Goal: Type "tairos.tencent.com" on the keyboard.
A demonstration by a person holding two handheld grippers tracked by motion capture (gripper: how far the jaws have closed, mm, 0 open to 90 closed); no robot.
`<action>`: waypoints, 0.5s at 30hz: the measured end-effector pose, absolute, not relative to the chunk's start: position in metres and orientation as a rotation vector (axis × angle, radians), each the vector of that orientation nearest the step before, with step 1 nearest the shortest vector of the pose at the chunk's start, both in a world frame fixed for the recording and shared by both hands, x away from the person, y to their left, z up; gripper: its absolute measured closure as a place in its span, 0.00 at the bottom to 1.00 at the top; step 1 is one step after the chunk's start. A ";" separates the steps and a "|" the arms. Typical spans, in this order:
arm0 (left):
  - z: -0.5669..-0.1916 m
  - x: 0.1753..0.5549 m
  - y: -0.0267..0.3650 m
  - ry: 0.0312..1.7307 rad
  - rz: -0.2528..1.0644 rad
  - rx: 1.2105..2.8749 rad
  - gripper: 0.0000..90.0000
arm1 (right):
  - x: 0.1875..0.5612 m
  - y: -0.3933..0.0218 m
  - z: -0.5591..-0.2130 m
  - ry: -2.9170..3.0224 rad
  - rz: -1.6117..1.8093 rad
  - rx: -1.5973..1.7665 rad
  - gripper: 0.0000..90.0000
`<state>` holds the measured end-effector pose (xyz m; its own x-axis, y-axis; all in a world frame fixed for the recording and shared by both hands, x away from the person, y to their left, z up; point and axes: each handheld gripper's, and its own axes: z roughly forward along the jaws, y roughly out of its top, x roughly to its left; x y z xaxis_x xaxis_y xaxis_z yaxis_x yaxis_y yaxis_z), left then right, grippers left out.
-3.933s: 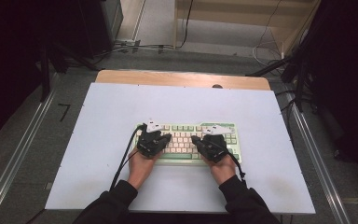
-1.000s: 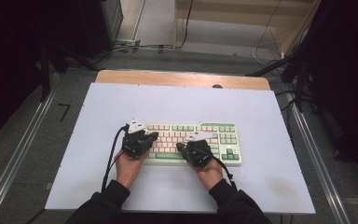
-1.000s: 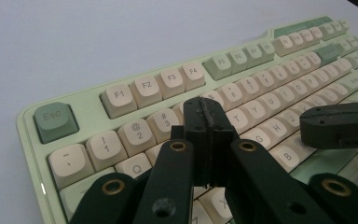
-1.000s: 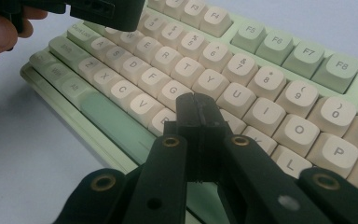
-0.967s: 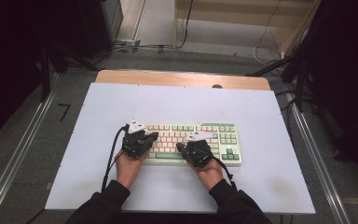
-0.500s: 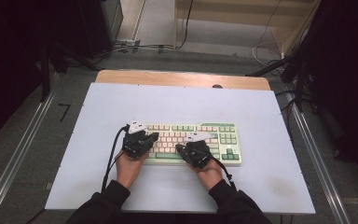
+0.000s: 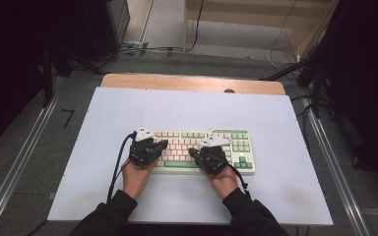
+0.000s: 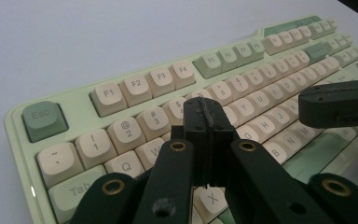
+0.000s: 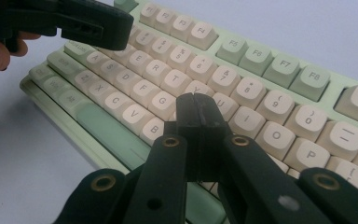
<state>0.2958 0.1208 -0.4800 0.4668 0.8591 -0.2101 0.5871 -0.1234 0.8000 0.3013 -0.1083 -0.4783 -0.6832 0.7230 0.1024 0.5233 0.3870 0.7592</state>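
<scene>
Nearest the person, both hands rest over the front edge of the keyboard (image 7: 204, 150), which lies a little toward the person's side of the middle of the white worktop (image 7: 285, 123). This keyboard, green-cased with cream keys, is the landmark for everything else.

The left claw (image 8: 204, 109) has its jaws pressed together, pinching nothing, and its tip hangs over the keys just right of the 3 and 4 on the keyboard's left half. The right claw (image 9: 198, 106) is likewise pressed together and empty, poised over the letter keys around H and J near the keyboard's middle.

What has changed: about four seconds ago both hands sat further toward the keyboard's right end, the right one near the number pad block. Since then both have shifted toward its left end, and over the last second they have barely moved. The keyboard itself has stayed where it was on the worktop.

That suggests the work is pressing keys with closed claw tips, and the hands have now settled on a new pair of keys. The next press probably needs only a short downward dip.

Farther off, beyond the keyboard, the worktop is bare up to its wooden back edge (image 7: 192, 82).
</scene>
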 end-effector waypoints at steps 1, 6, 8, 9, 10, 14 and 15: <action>-0.480 0.295 0.120 1.224 0.376 1.819 1.00 | 0.302 -0.109 -0.478 2.398 1.178 1.103 0.97; -0.481 0.291 0.117 1.210 0.365 1.835 1.00 | 0.302 -0.111 -0.477 2.395 1.177 1.106 0.97; -0.483 0.288 0.115 1.205 0.360 1.846 1.00 | 0.302 -0.112 -0.477 2.393 1.178 1.111 0.97; -0.483 0.288 0.114 1.204 0.358 1.853 1.00 | 0.303 -0.112 -0.477 2.393 1.177 1.111 0.97; -0.484 0.287 0.114 1.204 0.355 1.854 1.00 | 0.303 -0.113 -0.477 2.392 1.177 1.112 0.97; -0.485 0.285 0.110 1.194 0.350 1.869 1.00 | 0.303 -0.114 -0.476 2.385 1.181 1.112 0.97; -0.485 0.284 0.110 1.193 0.349 1.871 1.00 | 0.303 -0.114 -0.476 2.383 1.179 1.117 0.97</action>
<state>0.2841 0.1095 -0.4854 0.5021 0.8404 -0.2042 0.5978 -0.1666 0.7841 0.3032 -0.1142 -0.4758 -0.6721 0.7336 0.1008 0.5252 0.3763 0.7633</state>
